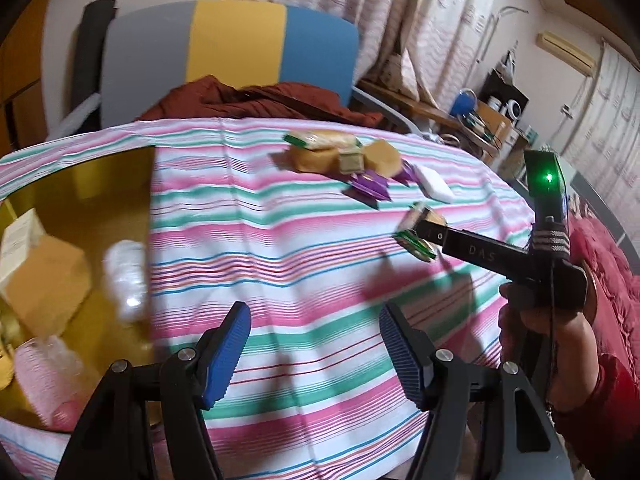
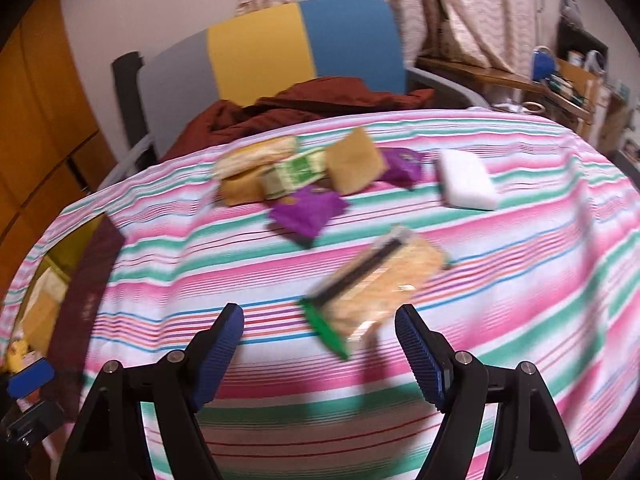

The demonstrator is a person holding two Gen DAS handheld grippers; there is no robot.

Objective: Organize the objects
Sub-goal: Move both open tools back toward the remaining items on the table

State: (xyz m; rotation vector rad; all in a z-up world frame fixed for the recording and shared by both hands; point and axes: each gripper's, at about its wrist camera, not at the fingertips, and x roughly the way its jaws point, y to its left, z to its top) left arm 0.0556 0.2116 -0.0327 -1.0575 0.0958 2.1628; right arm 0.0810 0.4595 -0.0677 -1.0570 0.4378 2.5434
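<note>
Both my hand-held grippers, left (image 1: 314, 354) and right (image 2: 320, 354), gape empty; some items sit in the yellow box (image 1: 104, 184) (blurred), snacks (image 2: 304, 176) remain on the worktop (image 2: 520, 280).

Soft indoor light, heavy motion blur, fisheye bending and dark vignette at the edges.

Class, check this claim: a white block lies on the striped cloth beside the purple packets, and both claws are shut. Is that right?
Not quite. The white block does lie on the striped cloth beside the purple packets, but both wrist views show the left claw and right claw open.
</note>
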